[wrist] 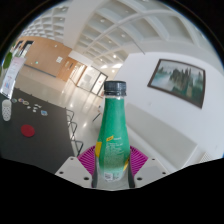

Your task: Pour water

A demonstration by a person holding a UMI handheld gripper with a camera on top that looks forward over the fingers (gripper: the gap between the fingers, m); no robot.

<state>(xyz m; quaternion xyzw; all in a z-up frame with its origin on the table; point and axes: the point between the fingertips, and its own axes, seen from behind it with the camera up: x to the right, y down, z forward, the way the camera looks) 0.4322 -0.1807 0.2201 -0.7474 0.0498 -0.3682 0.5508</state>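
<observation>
Green plastic fills my grip: the bottle [113,135] stands upright between my 2 fingers, both pink pads [91,158] pressing its label, cap [115,88] on at 12 o'clock. My gripper [112,163] holds it clear of the table [30,120] at 9 o'clock, I judge to carry it. A picture [178,80] hangs at 2 o'clock.

Office lobby — ceiling lights [110,35], framed picture [177,80]

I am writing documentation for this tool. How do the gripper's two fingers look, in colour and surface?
The gripper has two pale grey fingers with small dark screw holes. Each inner face carries a magenta pad with a ridged, grid-like texture. No cables or sleeves are visible.
</observation>
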